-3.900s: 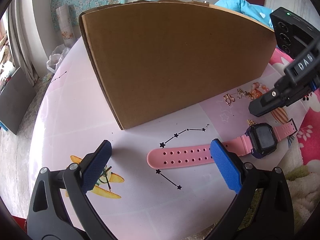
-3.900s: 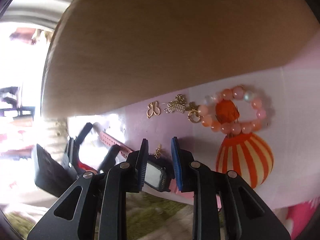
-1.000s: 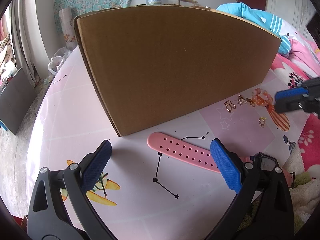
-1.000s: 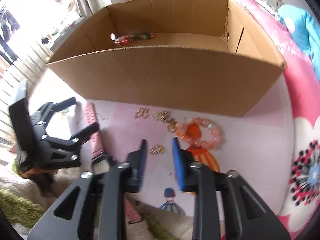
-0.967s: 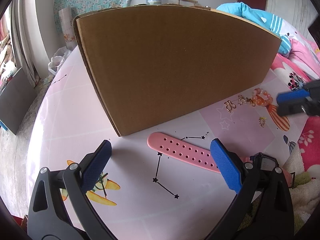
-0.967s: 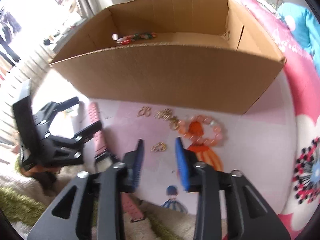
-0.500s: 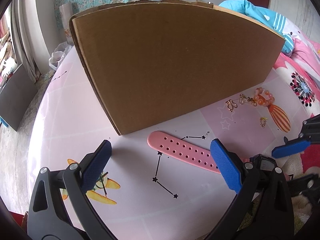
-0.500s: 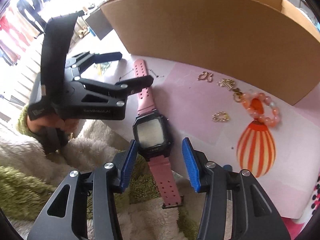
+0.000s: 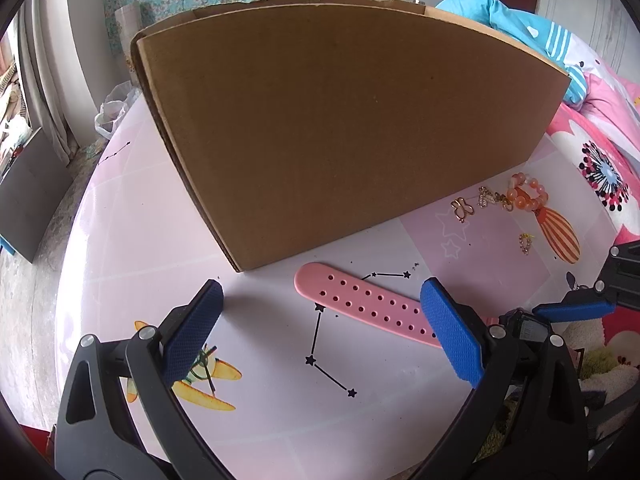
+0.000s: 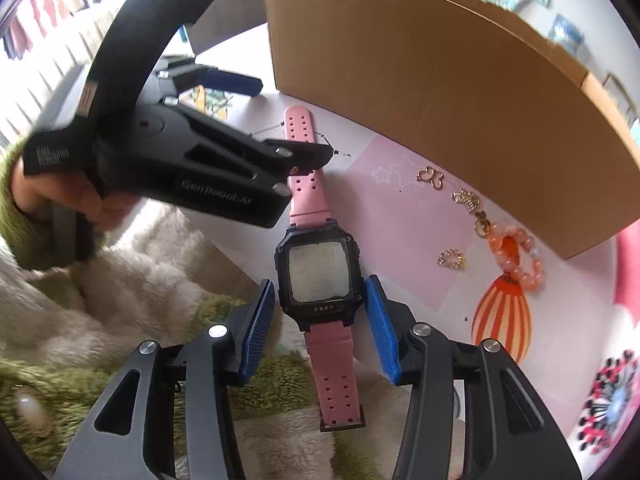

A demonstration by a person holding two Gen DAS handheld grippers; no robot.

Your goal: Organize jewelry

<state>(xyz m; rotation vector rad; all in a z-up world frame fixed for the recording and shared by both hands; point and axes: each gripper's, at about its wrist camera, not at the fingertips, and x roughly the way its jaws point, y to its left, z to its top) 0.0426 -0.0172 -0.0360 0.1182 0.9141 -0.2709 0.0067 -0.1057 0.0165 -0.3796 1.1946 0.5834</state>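
While both hand-held grippers gape empty, the right (image 10: 319, 322) flanks a pink-strapped, black-cased watch (image 10: 318, 276).

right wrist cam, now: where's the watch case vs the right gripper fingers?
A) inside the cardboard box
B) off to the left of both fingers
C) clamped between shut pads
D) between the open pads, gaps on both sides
D: the pink-strapped watch lies on the table edge with its black case between the right gripper pads, which stand open with a visible gap on each side.
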